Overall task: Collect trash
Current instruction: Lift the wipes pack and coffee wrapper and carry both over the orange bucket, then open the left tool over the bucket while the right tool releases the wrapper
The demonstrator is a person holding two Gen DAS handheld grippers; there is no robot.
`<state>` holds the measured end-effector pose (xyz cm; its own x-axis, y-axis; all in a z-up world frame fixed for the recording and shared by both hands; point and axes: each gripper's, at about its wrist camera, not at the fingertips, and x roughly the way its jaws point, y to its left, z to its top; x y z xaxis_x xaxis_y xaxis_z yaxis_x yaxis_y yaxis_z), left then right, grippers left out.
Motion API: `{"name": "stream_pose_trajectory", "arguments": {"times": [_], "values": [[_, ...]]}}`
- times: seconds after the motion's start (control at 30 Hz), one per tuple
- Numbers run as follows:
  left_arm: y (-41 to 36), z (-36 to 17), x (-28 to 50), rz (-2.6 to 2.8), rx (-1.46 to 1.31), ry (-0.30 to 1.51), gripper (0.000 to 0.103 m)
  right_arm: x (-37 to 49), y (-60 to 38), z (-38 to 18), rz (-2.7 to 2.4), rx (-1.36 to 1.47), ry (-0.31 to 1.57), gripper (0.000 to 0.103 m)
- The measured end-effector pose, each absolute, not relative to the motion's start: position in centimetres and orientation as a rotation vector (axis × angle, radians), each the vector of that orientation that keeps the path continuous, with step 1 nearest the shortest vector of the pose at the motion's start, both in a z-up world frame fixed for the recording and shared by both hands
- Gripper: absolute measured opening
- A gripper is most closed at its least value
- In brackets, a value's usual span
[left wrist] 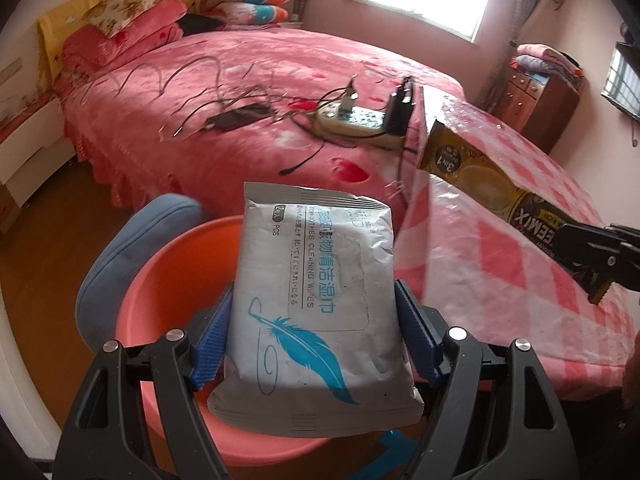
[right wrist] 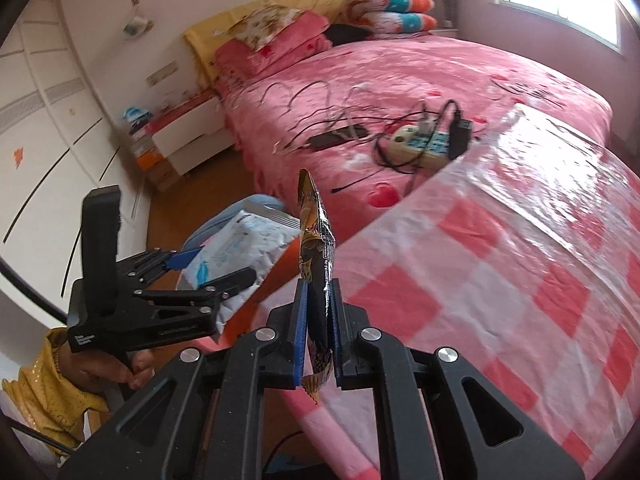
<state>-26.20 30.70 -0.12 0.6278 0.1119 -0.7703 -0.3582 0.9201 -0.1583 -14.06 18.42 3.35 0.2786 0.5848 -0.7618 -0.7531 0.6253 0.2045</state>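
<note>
**Asker:** Left wrist view first, please. What is in the grip?

**Describer:** Filling the centre of the frame, a flat white wet-wipes pack (left wrist: 320,304) printed with a blue feather stands on end between the blue pads of the left gripper (left wrist: 316,336). The pads press its two long side edges near the lower half, so the jaws are clamped on it at a wide spread. Below and behind it, at lower left, sits an orange plastic basin (left wrist: 176,280), and the pack hangs over its bowl.

**Asker:** How would the pack handle?

**Describer:** I judge it light, soft and slightly crinkled, with a smooth film that could slip. Holding it across the width, low down as now, seems sound.

**Asker:** And the right wrist view?

**Describer:** Dead centre, the right gripper (right wrist: 318,336) is closed tight on a thin coffee-mix sachet (right wrist: 316,240), black and gold, seen edge-on. The pads pinch its lower part; a short tail pokes out beneath them and the long upper part rises free, leaning a little left.

**Asker:** How does that one behave?

**Describer:** Probably very light and floppy; a flat pinch suits it. It hangs above the near edge of a table with a pink checked plastic cloth (right wrist: 520,280), not touching it. At left in that frame a hand (right wrist: 104,372) holds the other gripper with the wipes.

**Asker:** Anything else?

**Describer:** A pink bed (left wrist: 240,80) with cables and a power strip (left wrist: 356,120) fills the upper frame.
</note>
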Motion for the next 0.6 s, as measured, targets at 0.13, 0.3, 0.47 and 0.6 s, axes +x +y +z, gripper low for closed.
{"name": "stream_pose_trajectory", "arguments": {"times": [0.13,0.3,0.47,0.6], "values": [[32.0,-1.2,-26.8,0.301,-0.334,0.873,0.076,-14.6,20.4,2.8,0.938,-0.240,0.935,0.011],[33.1,-2.2,-27.5,0.326,-0.352,0.891,0.076,-15.0,22.8,1.8,0.963,-0.279,0.960,0.011],[33.9,-3.2,-28.0,0.344,-0.369,0.903,0.076,-15.3,24.7,0.9,0.982,-0.304,0.981,0.011],[34.6,-4.0,-28.3,0.363,-0.387,0.915,0.076,-15.4,26.0,0.2,0.992,-0.323,0.991,0.011]]}}
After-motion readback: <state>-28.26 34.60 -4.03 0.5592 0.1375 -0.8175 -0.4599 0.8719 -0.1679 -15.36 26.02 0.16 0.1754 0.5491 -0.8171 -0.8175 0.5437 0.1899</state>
